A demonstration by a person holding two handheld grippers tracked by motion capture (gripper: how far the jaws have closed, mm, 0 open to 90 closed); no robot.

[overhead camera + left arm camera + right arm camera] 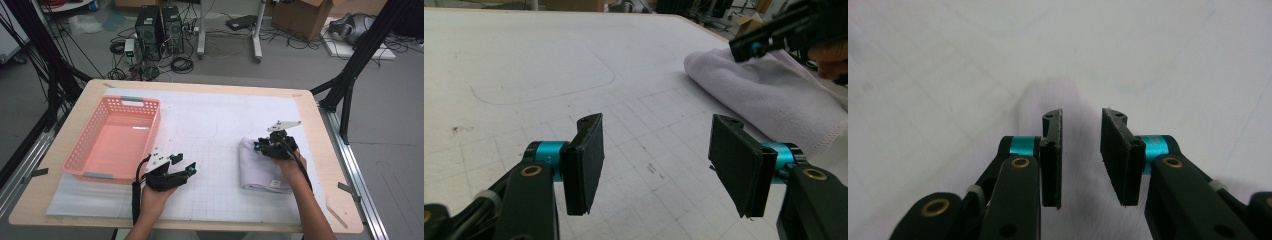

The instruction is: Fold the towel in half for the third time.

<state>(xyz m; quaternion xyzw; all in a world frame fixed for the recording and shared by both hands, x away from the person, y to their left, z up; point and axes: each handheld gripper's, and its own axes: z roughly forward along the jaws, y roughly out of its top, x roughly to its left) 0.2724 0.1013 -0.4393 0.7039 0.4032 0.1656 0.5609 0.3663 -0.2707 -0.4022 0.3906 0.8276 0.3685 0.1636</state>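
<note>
My towel (260, 167) is pale lilac-white with a small white label at its corner. My grippers, left (189, 166) and right (262, 144), are black with turquoise collars and brass-coloured rivets. The mat (215, 130) is white, ruled in a faint grey grid. The basket (150, 122) is salmon pink, its walls dotted with holes, on a light wood table (320, 165).

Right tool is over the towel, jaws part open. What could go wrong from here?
1. The right tool sits over the far end of the folded white towel with a narrow jaw gap; it may pinch only the top layer, so the fold opens on lifting.
2. The pink plastic basket lies beyond the open left tool; a dragged towel could snag it.
</note>
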